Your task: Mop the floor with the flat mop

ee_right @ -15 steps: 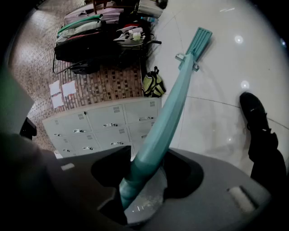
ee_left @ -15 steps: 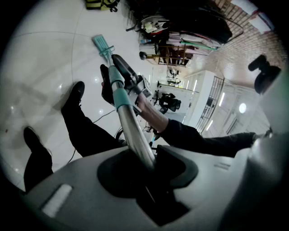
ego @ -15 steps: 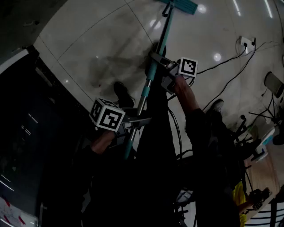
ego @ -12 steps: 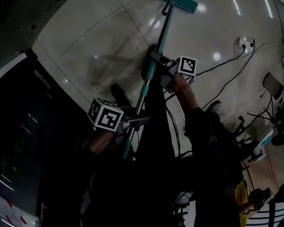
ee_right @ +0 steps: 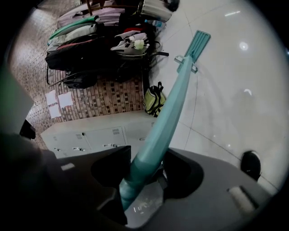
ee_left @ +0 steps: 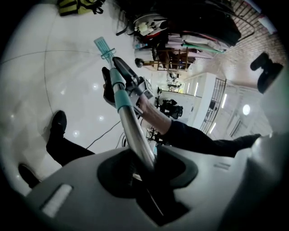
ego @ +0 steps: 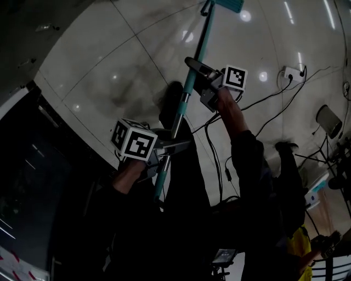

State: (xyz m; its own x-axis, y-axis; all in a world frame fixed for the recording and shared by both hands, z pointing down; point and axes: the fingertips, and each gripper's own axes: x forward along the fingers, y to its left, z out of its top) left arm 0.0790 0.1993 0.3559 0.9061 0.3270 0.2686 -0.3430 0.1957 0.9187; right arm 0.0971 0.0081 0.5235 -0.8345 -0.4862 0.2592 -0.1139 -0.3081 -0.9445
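Observation:
The flat mop has a teal head (ego: 227, 4) on the glossy tiled floor (ego: 109, 60) at the top edge of the head view. Its handle (ego: 189, 82) runs down from there, teal above and steel below. My right gripper (ego: 193, 65) is shut on the teal part, higher up. My left gripper (ego: 174, 146) is shut on the steel part below it. In the left gripper view the steel handle (ee_left: 133, 131) rises out of the left gripper (ee_left: 142, 164) toward the mop head (ee_left: 104, 45). The right gripper view has the teal handle (ee_right: 167, 117) leaving the right gripper (ee_right: 135, 185) toward the mop head (ee_right: 198, 43).
The person's dark shoe (ego: 173, 101) stands on the tiles beside the handle. Cables (ego: 263, 99) and a power strip (ego: 290, 74) lie at the right. A dark cabinet (ego: 33, 181) fills the left. Lockers (ee_right: 90, 135), a yellow-green bag (ee_right: 153, 101) and piled bags (ee_right: 81, 40) line the wall.
The mop head has slid further off toward the top edge, and both grippers have moved up with the handle. The person's foot has stepped forward beside the handle.

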